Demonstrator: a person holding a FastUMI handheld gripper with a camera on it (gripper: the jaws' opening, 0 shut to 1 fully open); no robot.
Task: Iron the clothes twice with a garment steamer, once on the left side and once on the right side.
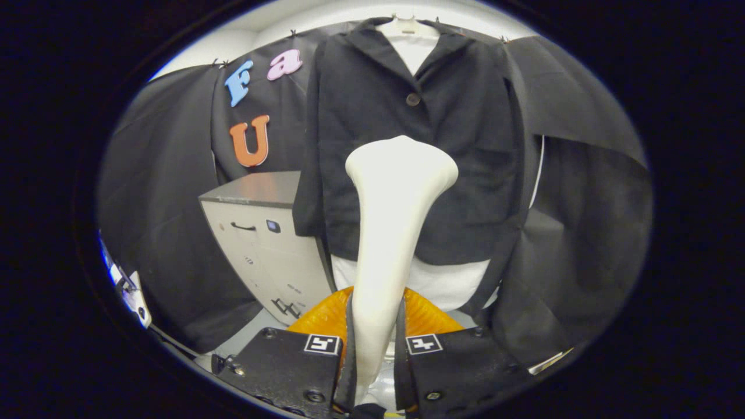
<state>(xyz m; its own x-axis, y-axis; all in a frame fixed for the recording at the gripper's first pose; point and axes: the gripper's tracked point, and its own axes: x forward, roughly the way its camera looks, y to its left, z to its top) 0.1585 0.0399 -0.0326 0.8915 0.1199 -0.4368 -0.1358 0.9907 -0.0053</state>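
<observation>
Both fingers of the hand-held gripper [375, 343] press against the cream-white handle of the garment steamer [391, 233], one on each side, so the gap between them is only as wide as that handle. Each black finger [442, 366] carries a small square black-and-white marker on its top face, right next to the handle.

From between the fingers the steamer rises upright and widens into a broad, flat head at the top. That head sits in front of the chest of a black jacket [419, 145], just below the single dark button [412, 99]; whether the head touches the cloth cannot be told from this view.

Beyond the fingers the jacket hangs straight ahead on a white hanger [405, 25], its front closed and its collar open over a white garment [442, 285] whose hem shows below the jacket's lower edge. One sleeve hangs down on each side of the steamer.

An orange ribbed object [428, 317] lies just ahead of the fingers, behind the steamer handle and below the white hem. To the left of the jacket stands a grey cabinet [262, 233] with a dark drawer handle.
</observation>
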